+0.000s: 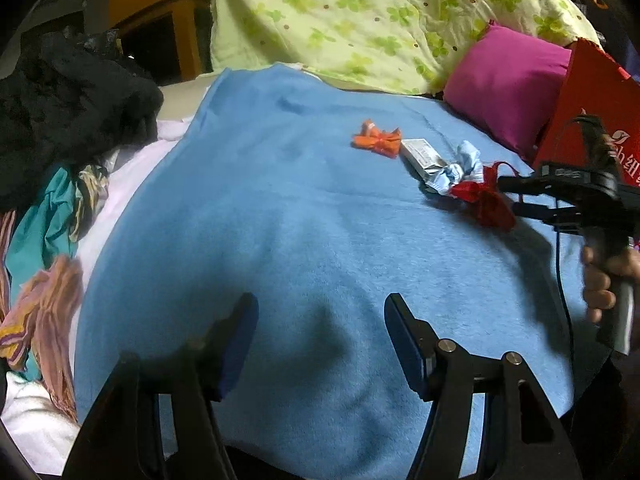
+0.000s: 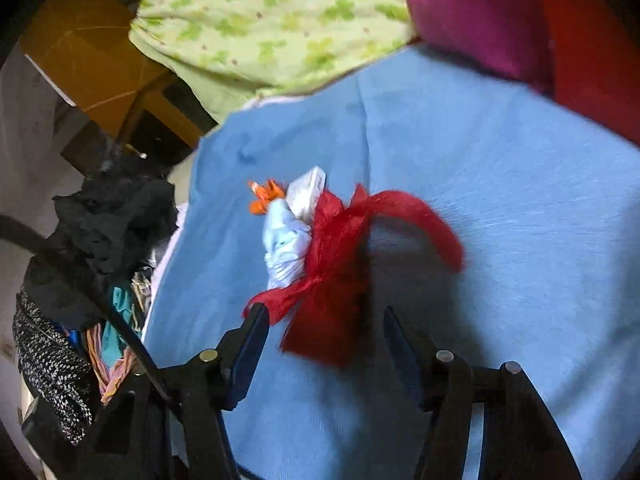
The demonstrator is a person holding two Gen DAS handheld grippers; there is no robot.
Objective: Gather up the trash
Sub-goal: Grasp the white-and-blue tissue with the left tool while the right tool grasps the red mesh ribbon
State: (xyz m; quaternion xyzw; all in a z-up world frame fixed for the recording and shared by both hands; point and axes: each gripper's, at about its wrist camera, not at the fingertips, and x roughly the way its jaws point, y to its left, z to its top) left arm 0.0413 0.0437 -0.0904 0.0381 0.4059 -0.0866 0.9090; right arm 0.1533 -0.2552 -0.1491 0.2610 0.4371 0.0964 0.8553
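Ahead of the left gripper (image 1: 320, 344): bare blue blanket (image 1: 280, 220), passable. To its left: piled dark clothing (image 1: 72, 104). Far right: red ribbon (image 1: 488, 200), wrappers, magenta pillow (image 1: 504, 84), red bag (image 1: 588, 108), right gripper (image 1: 516, 196).

I see a blue blanket (image 1: 280, 220) spread across the bed; behind it lies a green floral quilt (image 1: 360, 20), with a magenta pillow (image 1: 504, 84) at its right; a heap of black clothing (image 1: 68, 108) sits on the left, above striped and teal garments (image 1: 44, 264); a wooden stand (image 1: 168, 20) stands beyond.
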